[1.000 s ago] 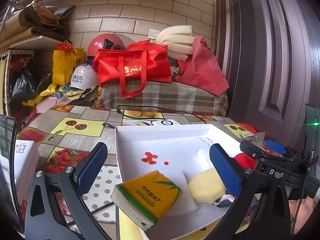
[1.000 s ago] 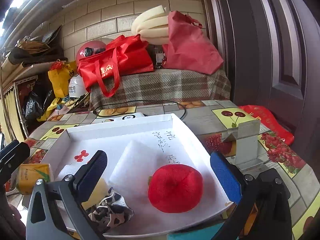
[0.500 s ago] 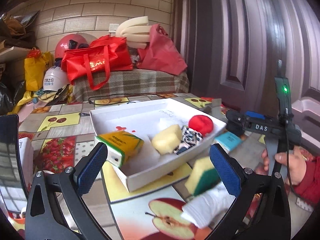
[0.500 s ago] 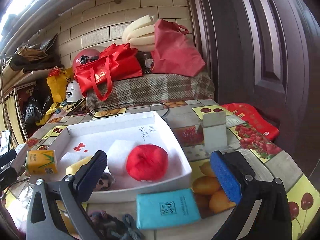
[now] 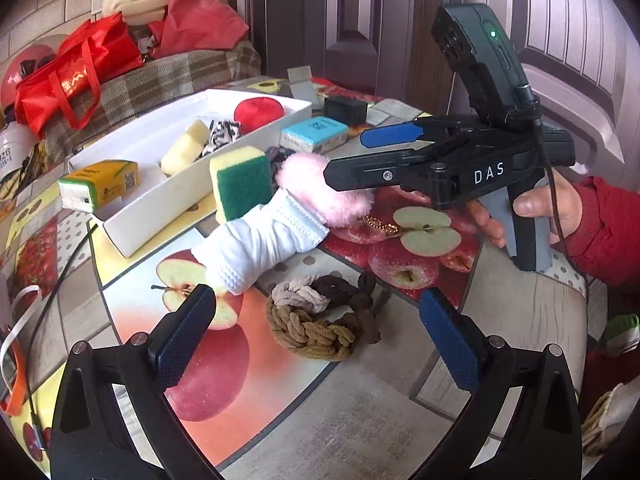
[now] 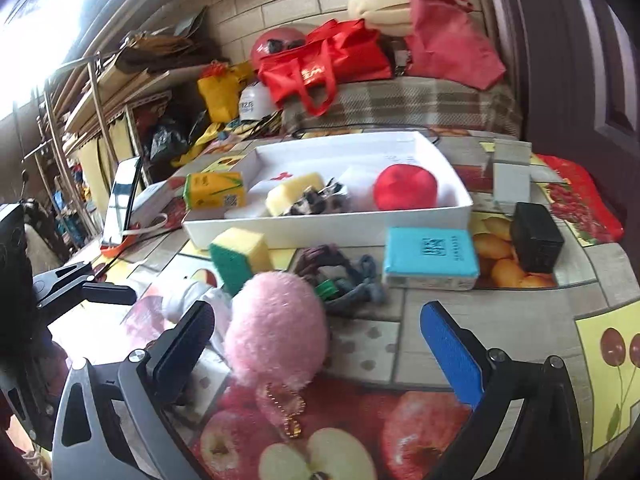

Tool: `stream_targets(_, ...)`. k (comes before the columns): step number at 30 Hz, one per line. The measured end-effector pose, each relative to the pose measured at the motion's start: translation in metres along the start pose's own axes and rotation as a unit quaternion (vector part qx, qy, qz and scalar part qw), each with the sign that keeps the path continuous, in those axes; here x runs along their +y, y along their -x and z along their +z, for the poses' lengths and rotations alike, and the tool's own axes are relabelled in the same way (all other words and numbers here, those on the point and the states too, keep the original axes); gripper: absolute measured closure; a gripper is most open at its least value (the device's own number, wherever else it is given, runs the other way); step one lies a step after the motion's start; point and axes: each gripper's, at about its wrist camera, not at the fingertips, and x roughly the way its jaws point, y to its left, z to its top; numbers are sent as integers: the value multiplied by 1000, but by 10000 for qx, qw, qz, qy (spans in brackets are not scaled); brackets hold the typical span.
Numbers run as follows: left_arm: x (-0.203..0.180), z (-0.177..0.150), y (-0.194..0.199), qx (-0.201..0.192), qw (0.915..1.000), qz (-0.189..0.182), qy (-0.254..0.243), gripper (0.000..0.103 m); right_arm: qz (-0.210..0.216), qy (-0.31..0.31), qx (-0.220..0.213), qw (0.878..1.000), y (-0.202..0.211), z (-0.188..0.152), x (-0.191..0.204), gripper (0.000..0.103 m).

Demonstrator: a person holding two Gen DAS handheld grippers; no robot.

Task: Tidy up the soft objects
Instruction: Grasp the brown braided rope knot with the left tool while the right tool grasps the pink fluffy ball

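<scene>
A white tray [image 5: 132, 236] [image 6: 320, 232] holds a red plush ball [image 6: 405, 187], a yellow sponge [image 6: 294, 196], a patterned cloth and a tissue pack [image 6: 214, 195]. In front of it lie a green-yellow sponge [image 5: 240, 182], a white rolled sock [image 5: 260, 244], a pink pompom [image 6: 276, 328] [image 5: 320, 188] and braided brown hair ties [image 5: 320, 324]. My left gripper [image 5: 316, 328] is open just short of the hair ties. My right gripper [image 6: 320, 336] is open around the pink pompom, and it also shows in the left wrist view [image 5: 372, 152].
A teal tissue pack [image 6: 430, 258], a black box [image 6: 536, 238] and dark hair ties [image 6: 340, 276] lie right of the tray. A phone [image 6: 122, 200] stands at the left. Red bags [image 6: 324, 64] sit on a checked cloth behind the table.
Both grippers have pulled back from the tray and dropped toward the near table. The left now faces the hair ties; the right now frames the pink pompom.
</scene>
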Motion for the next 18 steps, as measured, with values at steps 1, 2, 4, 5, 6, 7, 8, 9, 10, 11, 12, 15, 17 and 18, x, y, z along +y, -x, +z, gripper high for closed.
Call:
stream_targets(1,2,-1,-3,84,10000,-26,41,1,16,-65,116,9999,-6,0,2,0)
stream_targets(2,4,0,-6,161,9998,-78,98,2,72,-175,226,9996,-12,0,1,0)
stream_targets(4,8,-1,-11,286,9992,-199,197,7,247,-430,418,9979,-23,0,-3,4)
stream_targets(5,9,0,-15,359,9989,-181,236,8,307,-503,518,9969,-29,1,-4,7)
stream_targets(6,8,0,-17,422,9987,-171,238,10,328,-536,616,9961,-31,-2,-3,15)
stream_targets(7,6,1,-21,497,9985,-147,194,13,341,-545,697,9955,-33,-3,-3,24)
stream_targets(8,3,1,-25,596,9981,-73,122,14,338,-548,754,9951,-36,-3,-3,29)
stream_targets(9,-1,0,-29,699,9976,-4,35,19,345,-539,798,9948,-37,-4,-3,40)
stream_targets(10,-4,0,-31,746,9972,41,-54,23,364,-522,833,9945,-37,-4,-2,48)
stream_targets(11,-7,0,-29,693,9975,15,-133,30,364,-498,819,9947,-36,-4,-2,48)
stream_targets(12,-9,-1,-27,654,9977,-11,-196,43,370,-467,760,9953,-34,-4,-1,49)
stream_targets(15,-17,-5,-18,485,9981,122,-353,58,287,-325,409,9982,-16,-6,3,50)
stream_targets(17,-23,-6,-4,144,9982,278,-503,59,124,-252,79,9996,1,-9,5,50)
stream_targets(18,-25,-8,7,-140,9979,347,-538,59,-33,-213,-112,9997,11,-11,5,50)
